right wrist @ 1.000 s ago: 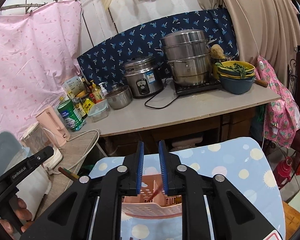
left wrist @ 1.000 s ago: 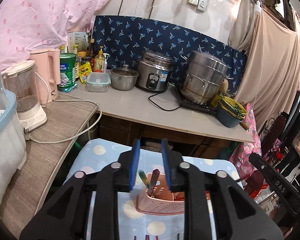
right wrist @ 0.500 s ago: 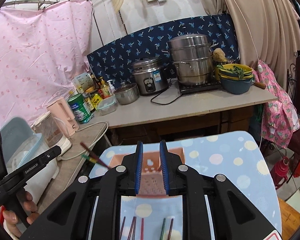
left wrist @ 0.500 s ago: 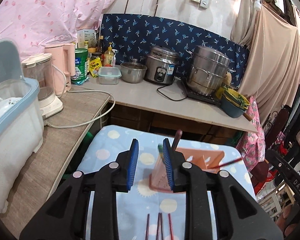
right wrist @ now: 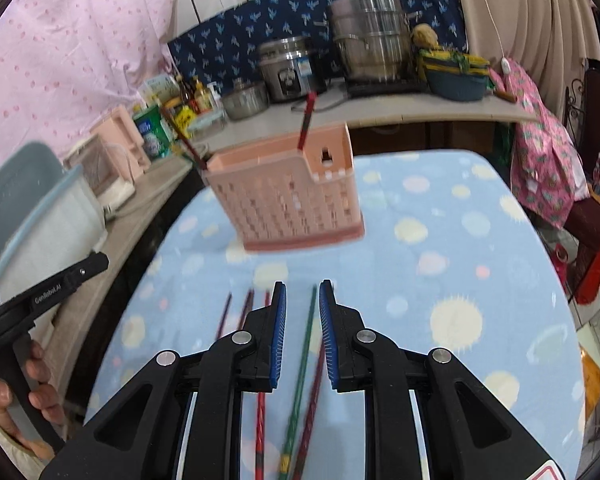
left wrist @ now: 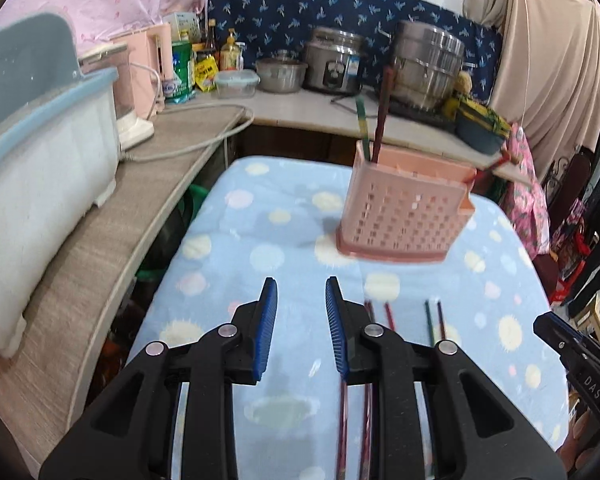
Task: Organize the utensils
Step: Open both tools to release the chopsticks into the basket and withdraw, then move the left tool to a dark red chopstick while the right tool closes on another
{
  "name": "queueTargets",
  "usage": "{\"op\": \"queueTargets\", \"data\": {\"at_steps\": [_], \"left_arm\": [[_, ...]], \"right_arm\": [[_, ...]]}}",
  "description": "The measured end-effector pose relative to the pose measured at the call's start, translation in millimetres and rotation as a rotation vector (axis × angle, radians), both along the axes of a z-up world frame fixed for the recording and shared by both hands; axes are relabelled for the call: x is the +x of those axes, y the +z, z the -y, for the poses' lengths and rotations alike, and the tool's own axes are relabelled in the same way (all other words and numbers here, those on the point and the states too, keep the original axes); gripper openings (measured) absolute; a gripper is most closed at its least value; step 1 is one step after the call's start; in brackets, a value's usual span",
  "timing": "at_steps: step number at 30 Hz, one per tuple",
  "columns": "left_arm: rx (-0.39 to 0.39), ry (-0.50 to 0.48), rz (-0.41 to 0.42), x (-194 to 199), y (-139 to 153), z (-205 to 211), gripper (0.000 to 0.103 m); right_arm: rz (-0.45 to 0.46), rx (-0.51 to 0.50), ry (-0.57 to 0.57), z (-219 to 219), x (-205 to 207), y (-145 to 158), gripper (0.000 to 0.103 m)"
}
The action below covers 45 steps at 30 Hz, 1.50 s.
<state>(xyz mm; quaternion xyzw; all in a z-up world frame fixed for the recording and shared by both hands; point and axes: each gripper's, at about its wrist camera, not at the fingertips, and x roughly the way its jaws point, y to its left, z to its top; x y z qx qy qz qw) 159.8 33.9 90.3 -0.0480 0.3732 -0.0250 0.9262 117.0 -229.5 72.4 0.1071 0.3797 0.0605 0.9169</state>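
Your left gripper (left wrist: 300, 292) has its blue pads a narrow gap apart with only bare cloth between them; it holds nothing. Your right gripper (right wrist: 302, 296) is likewise slightly parted and empty, though a green chopstick (right wrist: 306, 344) lies on the cloth in line with that gap, below the pads rather than between them as far as the right wrist view shows.

The pink perforated utensil holder (left wrist: 406, 216) stands upright near the far end of the blue dotted tablecloth (left wrist: 236, 248), well apart from both grippers. It already carries a few chopsticks: a green and a dark red one (left wrist: 382, 116) upright at its left corner, another leaning out at the right. The loose chopsticks (right wrist: 260, 400) lie in a row just in front of and under the grippers, roughly parallel, pointing toward the holder.

Risks, as judged from here:
- The gaps are narrow. If you descend without widening, a pad will likely land on top of a stick and roll it aside.
- The sticks lie close together; a pinch may catch two, or pinch one and flick its neighbour toward the table edge.
- Both views are blurred; settle the hands before committing.
- The soft cloth may bunch into the pads.
- The holder looks light and top-heavy with leaning sticks; a nudge while inserting could tip it.
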Motion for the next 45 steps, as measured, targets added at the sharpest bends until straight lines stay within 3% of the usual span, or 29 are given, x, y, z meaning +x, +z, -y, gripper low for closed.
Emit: {"op": "queueTargets", "data": {"at_steps": [9, 15, 31, 40, 45], "left_arm": [[0.040, -0.049, -0.114, -38, -57, 9, 0.024], [0.031, -0.054, -0.166, -55, -84, 11, 0.024], [0.019, -0.088, -0.223, -68, -102, 20, 0.025], [0.024, -0.102, -0.232, -72, -107, 25, 0.031], [0.023, -0.105, -0.236, -74, -109, 26, 0.032]], "right_arm": [[-0.131, -0.037, 0.054, -19, -45, -62, 0.018], [-0.163, -0.078, 0.085, -36, -55, -80, 0.018], [-0.210, -0.084, 0.085, -37, -59, -102, 0.017], [-0.223, -0.092, 0.082, -37, -62, -109, 0.016], [-0.229, -0.097, 0.082, -34, -65, -112, 0.011]]}}
